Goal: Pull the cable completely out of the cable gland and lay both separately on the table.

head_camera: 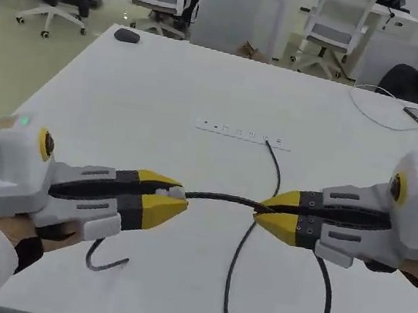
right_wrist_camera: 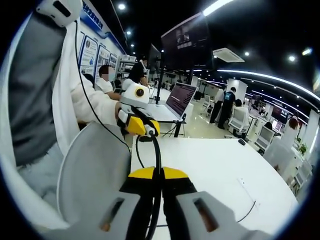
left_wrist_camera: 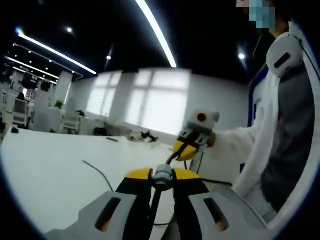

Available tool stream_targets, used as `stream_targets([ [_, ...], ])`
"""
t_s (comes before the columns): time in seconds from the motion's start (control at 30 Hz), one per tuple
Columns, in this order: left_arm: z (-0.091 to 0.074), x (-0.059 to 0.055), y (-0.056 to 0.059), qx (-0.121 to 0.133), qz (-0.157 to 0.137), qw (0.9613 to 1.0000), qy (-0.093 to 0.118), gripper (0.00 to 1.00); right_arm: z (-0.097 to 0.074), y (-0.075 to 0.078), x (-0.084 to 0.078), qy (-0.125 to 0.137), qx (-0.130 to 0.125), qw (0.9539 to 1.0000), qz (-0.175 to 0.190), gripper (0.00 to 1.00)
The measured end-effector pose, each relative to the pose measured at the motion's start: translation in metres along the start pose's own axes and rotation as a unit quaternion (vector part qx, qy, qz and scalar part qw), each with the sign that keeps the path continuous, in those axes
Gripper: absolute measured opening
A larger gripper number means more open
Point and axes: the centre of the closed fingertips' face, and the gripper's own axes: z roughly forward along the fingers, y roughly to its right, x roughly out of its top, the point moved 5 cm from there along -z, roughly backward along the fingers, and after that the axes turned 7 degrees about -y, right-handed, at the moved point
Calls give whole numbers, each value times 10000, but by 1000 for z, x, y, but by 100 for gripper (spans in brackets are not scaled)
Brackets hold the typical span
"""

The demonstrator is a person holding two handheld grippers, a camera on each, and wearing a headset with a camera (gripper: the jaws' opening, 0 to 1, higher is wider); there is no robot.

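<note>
Left gripper [head_camera: 182,197] clamped shut on the cable gland [head_camera: 175,192], centre-left of frame. Right gripper [head_camera: 258,209] pinched the black cable [head_camera: 222,199] just right of it, with a straight run between them above the tabletop [head_camera: 162,103]. Power strip [head_camera: 239,133] sat upper centre, mouse [head_camera: 126,34] upper left.

Grey cable gland [head_camera: 176,193] threaded on black cable [head_camera: 222,199], both aloft, slack looped below.
</note>
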Motion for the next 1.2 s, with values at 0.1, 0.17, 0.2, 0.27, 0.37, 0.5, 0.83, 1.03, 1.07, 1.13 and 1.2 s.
stream_targets([
  [0.1,-7,4,-4,61,-12,9999,121,16,-3,2,-7,-52,-78,9999,76,2],
  [0.17,-9,5,-6,46,-42,9999,144,16,-2,3,-12,-129,-113,9997,144,2],
  [0.2,-9,5,-7,39,-51,9999,128,16,-1,4,-14,-173,-133,9996,151,2],
  [0.27,-11,5,-9,22,-41,9999,107,16,1,4,-15,-194,-177,9995,181,2],
  [0.37,-11,5,-10,55,-39,9999,129,16,6,4,-17,-201,-268,9993,192,2],
  [0.5,-13,8,-11,123,22,9998,181,16,13,11,-20,-271,-267,9992,152,2],
  [0.83,-25,17,-26,494,83,9986,196,16,42,32,-20,-485,-207,9985,-140,2],
  [1.03,-25,23,-35,608,90,9979,223,16,51,41,-22,-327,-267,9991,58,2],
  [1.07,-25,24,-35,612,88,9978,224,16,52,41,-24,-330,-258,9991,85,2],
  [1.13,-23,23,-37,628,134,9978,169,16,53,39,-26,-358,-259,9990,93,2],
  [1.2,-21,22,-36,585,243,9980,38,16,52,37,-30,-382,-174,9990,128,3],
])
